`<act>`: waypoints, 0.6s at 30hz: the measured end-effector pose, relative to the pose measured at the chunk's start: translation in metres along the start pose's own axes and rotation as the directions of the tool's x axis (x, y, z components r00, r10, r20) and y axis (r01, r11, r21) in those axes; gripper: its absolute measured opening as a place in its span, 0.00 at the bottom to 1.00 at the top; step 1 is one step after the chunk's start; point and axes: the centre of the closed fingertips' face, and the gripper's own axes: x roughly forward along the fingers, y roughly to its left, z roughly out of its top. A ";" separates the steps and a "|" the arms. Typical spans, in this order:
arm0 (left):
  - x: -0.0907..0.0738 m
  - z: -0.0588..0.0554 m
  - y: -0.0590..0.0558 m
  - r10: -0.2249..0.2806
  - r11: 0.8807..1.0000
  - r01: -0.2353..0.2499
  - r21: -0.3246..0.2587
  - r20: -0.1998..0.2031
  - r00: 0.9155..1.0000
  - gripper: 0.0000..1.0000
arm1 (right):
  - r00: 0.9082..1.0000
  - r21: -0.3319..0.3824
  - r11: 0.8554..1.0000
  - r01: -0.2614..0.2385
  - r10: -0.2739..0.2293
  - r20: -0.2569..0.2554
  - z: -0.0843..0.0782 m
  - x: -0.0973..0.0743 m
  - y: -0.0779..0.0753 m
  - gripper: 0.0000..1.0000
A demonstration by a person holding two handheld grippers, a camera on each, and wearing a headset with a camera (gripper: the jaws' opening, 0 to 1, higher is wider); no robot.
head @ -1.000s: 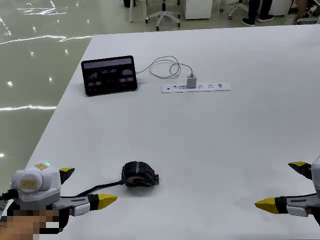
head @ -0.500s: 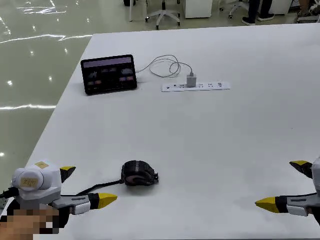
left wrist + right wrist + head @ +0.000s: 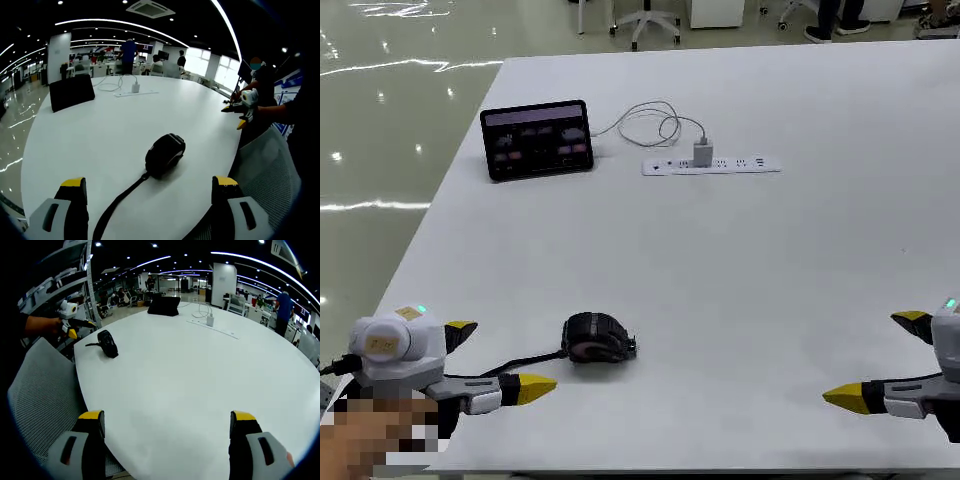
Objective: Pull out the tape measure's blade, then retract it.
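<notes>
Black and rounded, the tape measure (image 3: 599, 337) lies on the white table (image 3: 720, 260) in the head view, with the left gripper (image 3: 500, 358) just beside it on the left and the right gripper (image 3: 877, 358) well apart from it on the right, both spread wide and empty. In the left gripper view it sits just beyond the gaping jaws, its dark strap (image 3: 120, 202) trailing back between them. In the right gripper view it lies far off to the left of the wide-spread jaws.
</notes>
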 end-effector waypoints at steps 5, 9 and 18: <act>0.003 0.007 0.002 -0.018 0.999 0.018 0.028 -0.010 1.000 1.00 | 1.000 -0.023 1.000 -0.016 0.016 0.004 0.010 0.008 0.003 1.00; 0.007 0.014 0.005 -0.037 0.997 0.038 0.068 -0.022 0.999 1.00 | 0.999 -0.038 0.999 -0.035 0.035 0.006 0.015 0.013 0.008 1.00; 0.021 0.019 0.009 -0.055 0.985 0.074 0.156 -0.122 0.991 0.98 | 0.995 -0.055 0.993 -0.102 0.102 -0.002 0.023 0.025 0.024 1.00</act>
